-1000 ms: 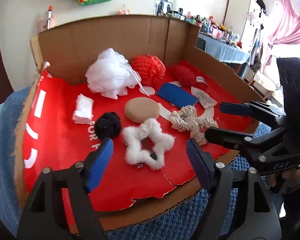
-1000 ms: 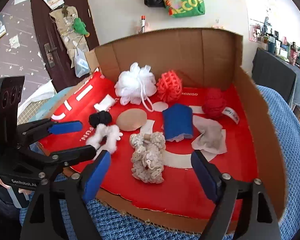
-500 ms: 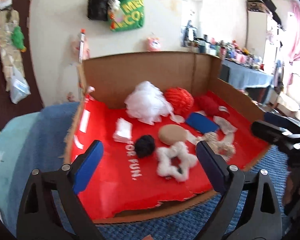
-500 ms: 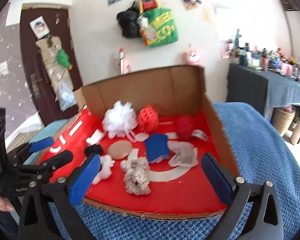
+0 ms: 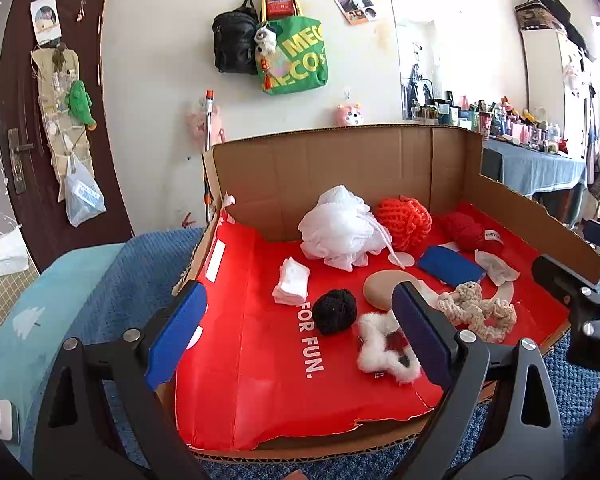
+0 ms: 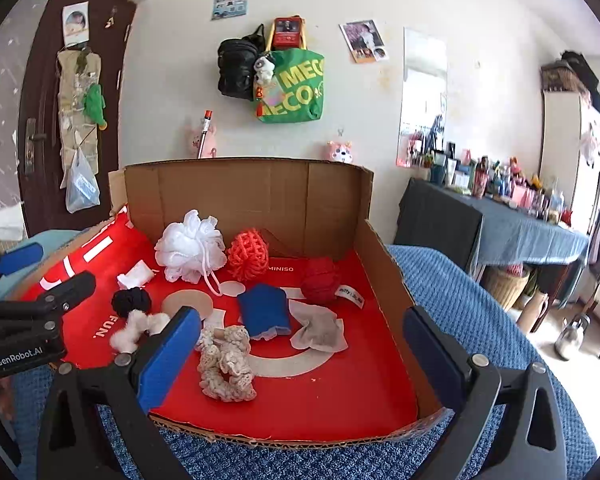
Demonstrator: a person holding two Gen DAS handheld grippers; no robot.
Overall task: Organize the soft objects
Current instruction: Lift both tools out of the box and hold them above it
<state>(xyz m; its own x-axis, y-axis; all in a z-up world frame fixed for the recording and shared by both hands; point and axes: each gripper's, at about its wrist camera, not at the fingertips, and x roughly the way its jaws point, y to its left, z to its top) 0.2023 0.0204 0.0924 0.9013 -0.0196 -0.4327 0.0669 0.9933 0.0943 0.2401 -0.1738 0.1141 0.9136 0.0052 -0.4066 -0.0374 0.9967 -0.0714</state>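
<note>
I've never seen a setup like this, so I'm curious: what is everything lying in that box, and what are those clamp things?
Box: 1, brown cardboard, red lining, on a blue blanket.
Pouf: 1, white, back left.
Orange ball: 1, beside the pouf.
Red ball: 1, back right.
Pad stack: 1, white, left.
Black ball: 1, left.
Tan disc: 1, centre.
Blue sponge: 1, centre.
Grey cloth: 1, right of the sponge.
Star: 1, white fluffy, front left.
Rope knot: 1, cream, front.
Left gripper: open, empty.
Right gripper: open, empty.
</note>
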